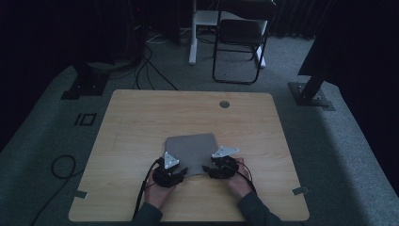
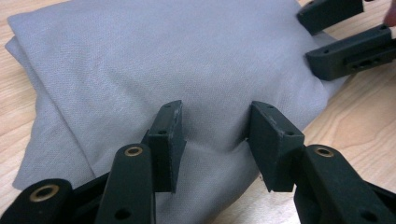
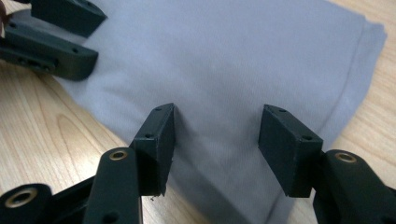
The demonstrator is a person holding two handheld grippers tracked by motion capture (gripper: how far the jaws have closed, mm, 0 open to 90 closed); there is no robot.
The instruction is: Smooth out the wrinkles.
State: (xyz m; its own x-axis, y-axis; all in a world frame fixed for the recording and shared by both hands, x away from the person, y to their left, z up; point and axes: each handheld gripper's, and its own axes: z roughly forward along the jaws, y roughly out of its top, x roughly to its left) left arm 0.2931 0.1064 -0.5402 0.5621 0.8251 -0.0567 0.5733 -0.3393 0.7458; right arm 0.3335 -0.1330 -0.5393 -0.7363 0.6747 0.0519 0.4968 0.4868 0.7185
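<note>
We have the table [image 1: 141, 117], its near edge toward us, and a folded grey cloth [image 1: 192, 150] lying flat near the middle of that edge. Left gripper [image 2: 215, 135] and right gripper [image 3: 217, 140] both stand spread over the cloth's near corners, pinching nothing — a fold looks just laid. Next we must re-grip an edge. A chair [image 1: 240, 33] stands beyond the far edge — nothing blocks us.

A folding chair [image 1: 238, 42] stands beyond the wooden table [image 1: 141, 117].
</note>
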